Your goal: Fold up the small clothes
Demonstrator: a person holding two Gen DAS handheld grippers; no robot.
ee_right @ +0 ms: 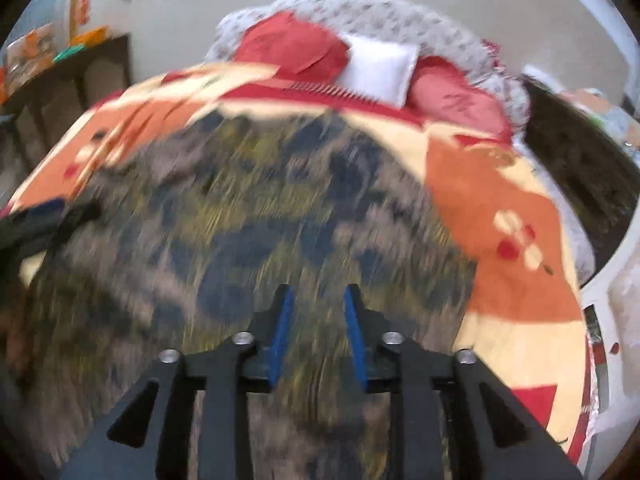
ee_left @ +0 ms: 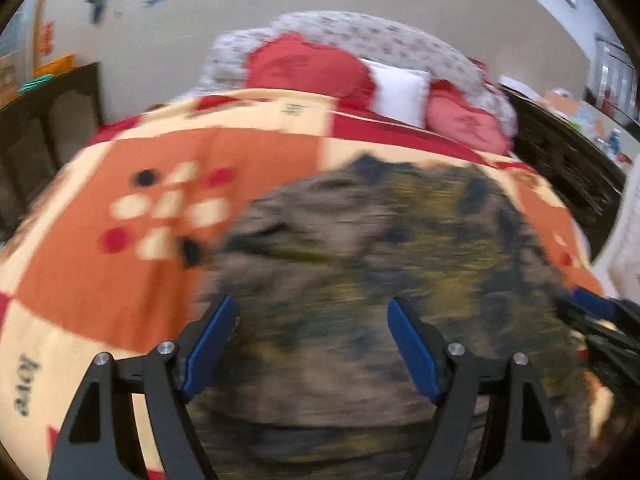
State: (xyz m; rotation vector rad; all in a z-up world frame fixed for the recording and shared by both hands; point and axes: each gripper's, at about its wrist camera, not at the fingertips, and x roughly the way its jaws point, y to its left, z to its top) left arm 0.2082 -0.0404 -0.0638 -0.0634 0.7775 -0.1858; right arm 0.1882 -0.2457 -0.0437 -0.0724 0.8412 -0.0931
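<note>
A brown, olive and dark-blue patterned garment lies spread on the bed's orange, cream and red blanket; both views are motion-blurred. My left gripper is wide open over the garment's near left part, nothing between its blue pads. My right gripper hovers over the same garment, its jaws partly open with a narrow gap and nothing held. The right gripper shows at the right edge of the left wrist view; the left gripper shows at the left edge of the right wrist view.
Red pillows and a white pillow lean on a floral headboard at the far end. A dark wooden cabinet stands left of the bed; a dark wooden unit stands right.
</note>
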